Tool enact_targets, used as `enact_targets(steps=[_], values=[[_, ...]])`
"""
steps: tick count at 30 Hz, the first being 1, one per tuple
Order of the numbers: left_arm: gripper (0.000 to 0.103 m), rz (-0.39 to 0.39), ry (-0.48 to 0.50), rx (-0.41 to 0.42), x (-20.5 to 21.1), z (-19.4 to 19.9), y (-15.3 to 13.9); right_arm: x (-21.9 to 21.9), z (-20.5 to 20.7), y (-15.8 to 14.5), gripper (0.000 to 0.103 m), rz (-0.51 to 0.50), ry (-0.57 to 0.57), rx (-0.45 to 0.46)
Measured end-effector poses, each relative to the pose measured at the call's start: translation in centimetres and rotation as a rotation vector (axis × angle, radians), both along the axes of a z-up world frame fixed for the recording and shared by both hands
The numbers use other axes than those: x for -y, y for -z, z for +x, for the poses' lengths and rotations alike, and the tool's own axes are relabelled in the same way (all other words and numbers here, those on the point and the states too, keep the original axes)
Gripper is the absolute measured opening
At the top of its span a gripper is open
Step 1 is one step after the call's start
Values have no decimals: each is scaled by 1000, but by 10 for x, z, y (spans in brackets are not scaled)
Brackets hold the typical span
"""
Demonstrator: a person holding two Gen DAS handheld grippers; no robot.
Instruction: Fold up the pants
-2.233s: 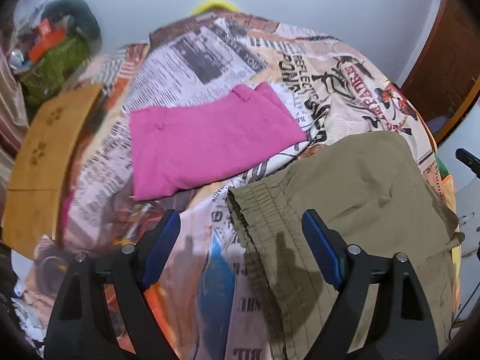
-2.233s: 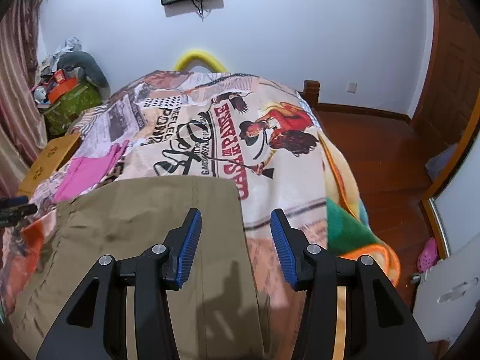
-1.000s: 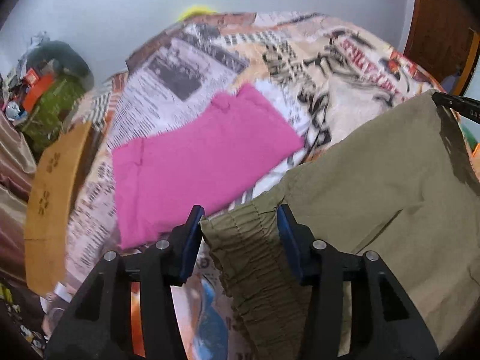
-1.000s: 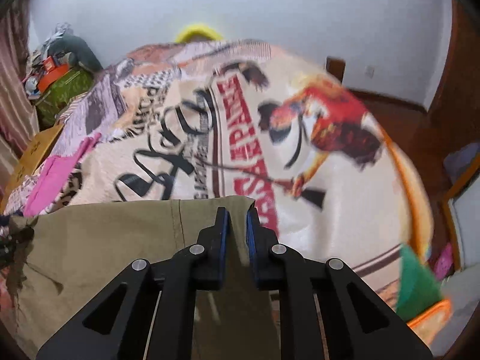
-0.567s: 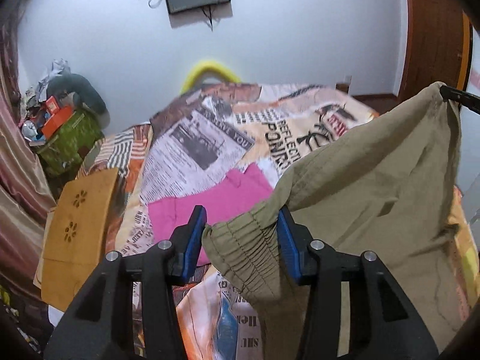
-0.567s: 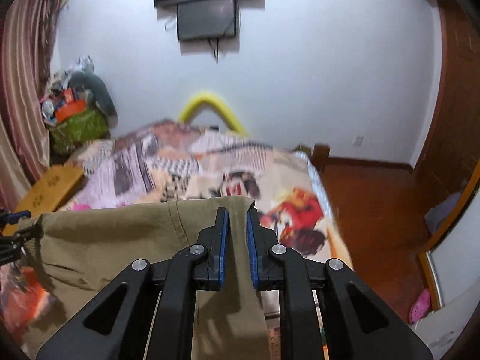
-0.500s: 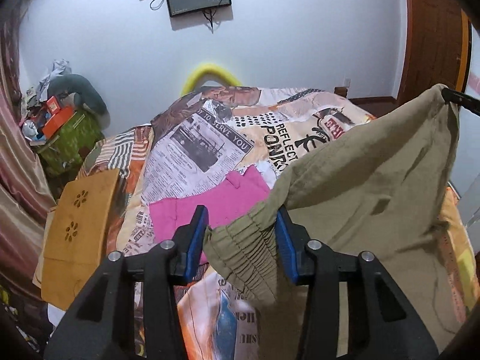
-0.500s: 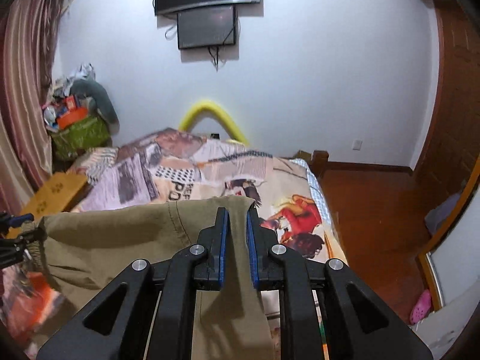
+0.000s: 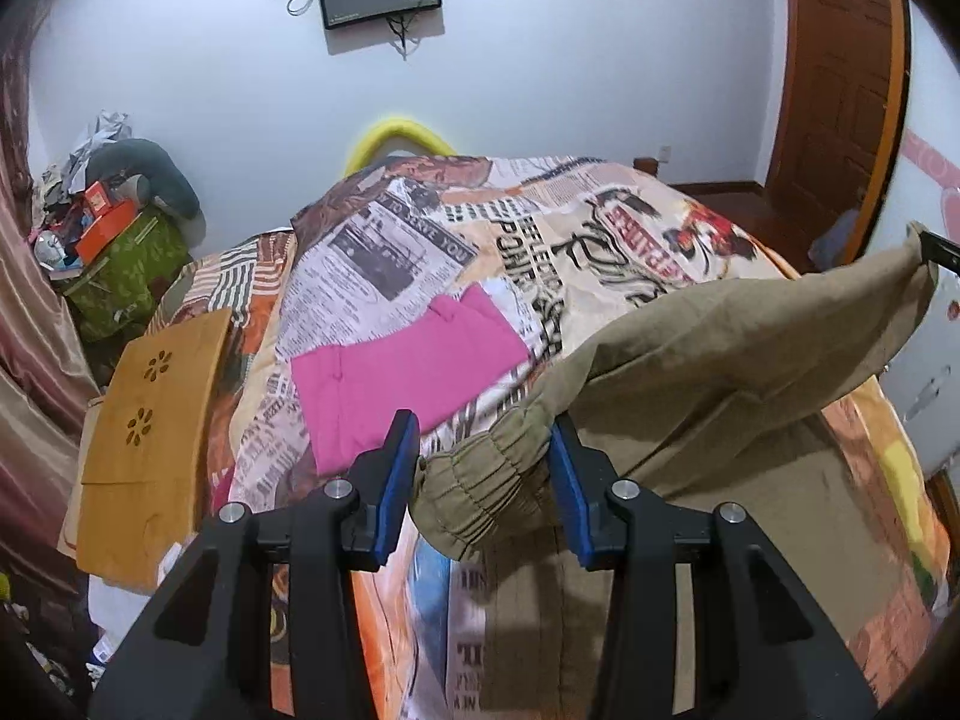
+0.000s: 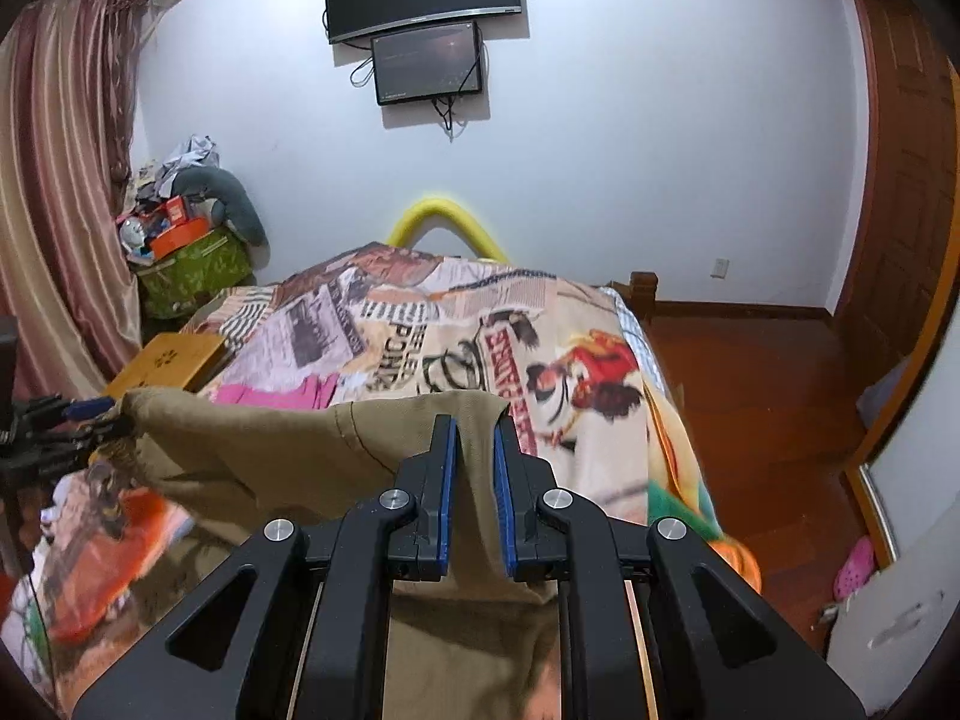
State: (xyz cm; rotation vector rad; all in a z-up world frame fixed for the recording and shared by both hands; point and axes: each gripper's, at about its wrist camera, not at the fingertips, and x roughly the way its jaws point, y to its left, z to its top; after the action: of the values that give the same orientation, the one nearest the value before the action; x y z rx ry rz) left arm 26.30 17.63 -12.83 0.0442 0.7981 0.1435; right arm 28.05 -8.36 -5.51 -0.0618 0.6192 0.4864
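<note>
Olive-khaki pants (image 9: 708,360) hang stretched between my two grippers above the bed. My left gripper (image 9: 483,468) is shut on the gathered elastic waistband (image 9: 480,492). My right gripper (image 10: 474,468) is shut on the other end of the pants (image 10: 300,450), at a corner of the fabric. The rest of the cloth droops down onto the bed below. In the left wrist view the right gripper's tip (image 9: 939,249) shows at the far right edge. In the right wrist view the left gripper (image 10: 72,420) shows at the far left.
A folded pink garment (image 9: 408,366) lies on the printed bedspread (image 9: 540,222) beyond the pants. A wooden board (image 9: 144,438) leans at the bed's left side. A green cluttered box (image 9: 120,276) stands in the left corner. Wood floor (image 10: 750,372) and door lie to the right.
Both grippers closed on the pants, which lay flat on the bed, and lifted them. In the last half second the held pants dropped a little lower and the span sagged.
</note>
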Motion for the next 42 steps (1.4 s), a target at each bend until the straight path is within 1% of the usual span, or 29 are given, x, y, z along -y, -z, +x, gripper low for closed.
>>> enact_targets(steps=[1,2,6,9,15,18,20,21,24,27,29,32,35,36,37,39,40,42], values=[[32,2,9,-5,3,-5,2,2,-7,3,11,-1,0,-7],[30,3,18,-12,6,-11,5,4,-13,7,11,-2,-1,-18],[30,-1,30,-47,12,-31,19,11,-43,25,11,-5,-6,-63],[30,-11,37,-90,15,-47,38,17,-63,41,11,-13,-11,-107],[30,-74,37,-177,16,-80,80,26,-98,88,11,-24,-2,-219],[30,-74,35,-227,18,-91,98,28,-111,109,11,-41,17,-276],[30,-73,33,-245,18,-98,105,29,-119,122,11,-70,35,-303],[30,-79,33,-248,17,-102,107,31,-121,129,12,-64,41,-331],[30,-86,18,-238,13,-113,106,42,-131,139,13,-25,75,-378],[30,-77,11,-214,11,-120,96,51,-143,138,14,-26,107,-379],[30,-71,20,-194,12,-123,87,56,-148,133,14,-29,119,-370],[31,-51,54,-159,18,-124,69,60,-149,123,14,10,95,-384],[33,-27,97,-138,30,-121,56,56,-150,106,16,26,76,-343],[36,-18,112,-135,34,-119,54,53,-149,103,23,30,70,-330],[39,-5,135,-134,41,-117,52,49,-149,97,32,36,62,-311],[43,23,184,-137,53,-114,52,40,-148,91,40,40,45,-272],[46,36,213,-141,61,-112,53,33,-148,88,41,34,32,-255],[49,70,268,-156,76,-109,57,20,-145,86,41,18,-2,-247]])
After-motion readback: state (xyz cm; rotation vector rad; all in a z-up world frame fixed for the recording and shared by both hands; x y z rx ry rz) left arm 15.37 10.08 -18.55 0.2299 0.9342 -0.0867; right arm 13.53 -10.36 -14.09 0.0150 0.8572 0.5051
